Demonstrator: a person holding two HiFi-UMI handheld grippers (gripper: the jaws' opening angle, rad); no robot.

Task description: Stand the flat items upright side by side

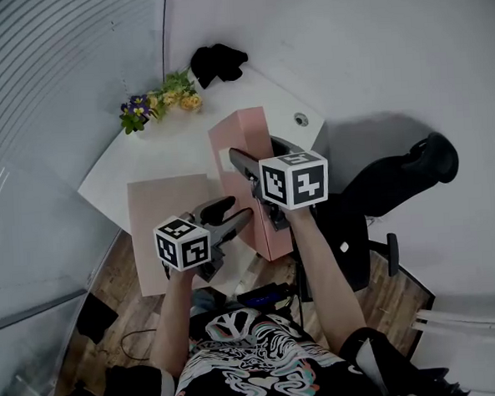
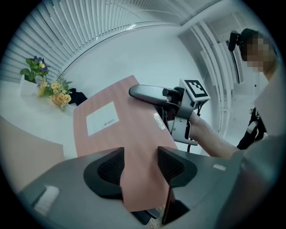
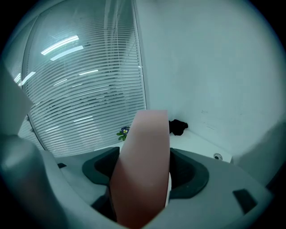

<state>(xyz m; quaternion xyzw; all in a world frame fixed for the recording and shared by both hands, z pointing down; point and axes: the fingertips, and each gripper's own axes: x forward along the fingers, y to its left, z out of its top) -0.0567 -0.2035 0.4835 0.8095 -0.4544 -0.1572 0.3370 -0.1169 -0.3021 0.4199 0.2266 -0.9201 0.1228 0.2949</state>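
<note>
A person's patterned shirt [image 1: 241, 365] is closest, with both arms reaching out over the white counter [image 1: 177, 143]. The left hand-held gripper [image 1: 232, 215] lies about level. Its two pads sit against the low end of a tall pink box [image 1: 237, 135], one on each side, so it is holding the box there. The right hand-held gripper [image 1: 244, 164] tips downward. It grips the top end of the same box, and the box fills the whole gap between its pads.

The tall pink box stands up on end between the two grippers, at the near side of the counter. I cannot tell if its bottom touches the counter. It has a white label [image 2: 102, 118] on one wide side.

A second pink box [image 1: 169, 210] lies flat just to the left of it. Some flowers [image 1: 160, 102] and a black bundle [image 1: 218, 62] sit at the far end. A black chair [image 1: 397, 184] is on the right.
</note>
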